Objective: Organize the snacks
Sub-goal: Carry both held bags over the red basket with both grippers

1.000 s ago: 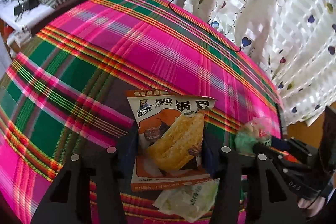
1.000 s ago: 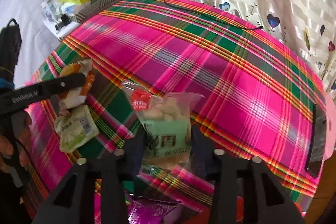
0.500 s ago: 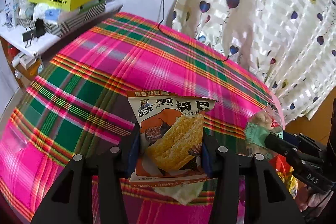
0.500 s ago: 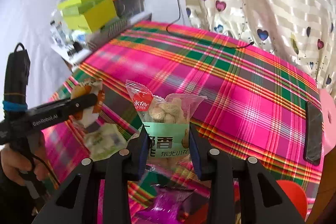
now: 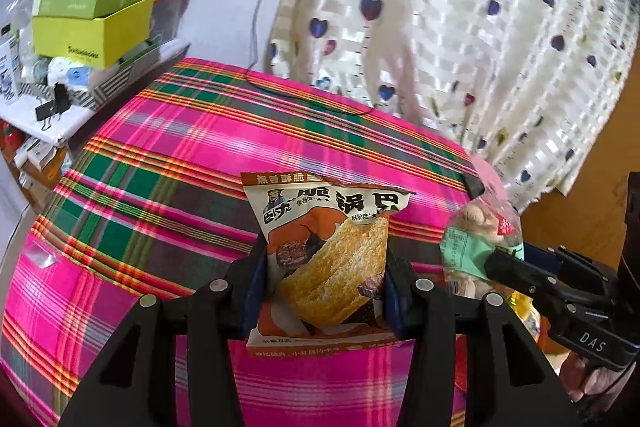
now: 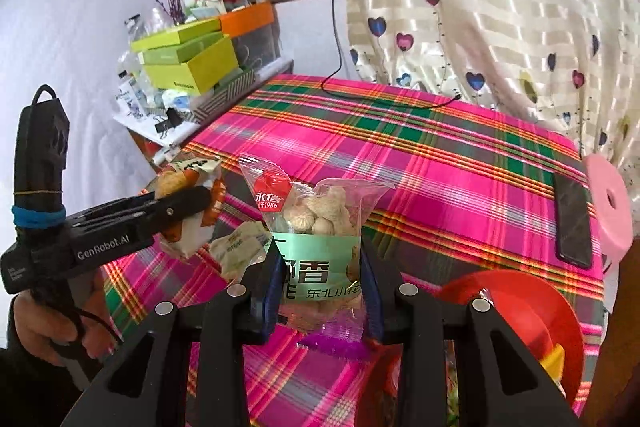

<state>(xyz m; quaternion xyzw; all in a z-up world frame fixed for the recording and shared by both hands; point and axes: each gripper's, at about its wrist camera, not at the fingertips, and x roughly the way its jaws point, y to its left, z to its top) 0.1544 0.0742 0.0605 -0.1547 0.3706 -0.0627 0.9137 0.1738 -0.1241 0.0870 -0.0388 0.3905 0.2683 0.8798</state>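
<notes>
My left gripper (image 5: 324, 291) is shut on an orange and white rice-crust snack packet (image 5: 326, 259), held upright above the plaid tablecloth (image 5: 168, 195). My right gripper (image 6: 320, 287) is shut on a clear peanut bag with a green label (image 6: 320, 227), also lifted off the cloth. In the right wrist view the left gripper (image 6: 196, 201) shows at the left with the rice-crust packet (image 6: 188, 183) in it. In the left wrist view the right gripper (image 5: 498, 261) shows at the right with the peanut bag (image 5: 472, 239).
A pale green packet (image 6: 240, 247) lies on the cloth, and a purple wrapper (image 6: 336, 341) lies below my right fingers. A red bowl (image 6: 524, 307) stands near right, a phone (image 6: 572, 223) and a pink stool (image 6: 608, 207) beyond it. Green boxes (image 6: 188, 63) crowd a side shelf; a cable (image 6: 400, 103) runs along the far edge.
Both grippers have risen and drawn back with their packets, lifting them off the cloth. The pale green packet stayed on the table.
</notes>
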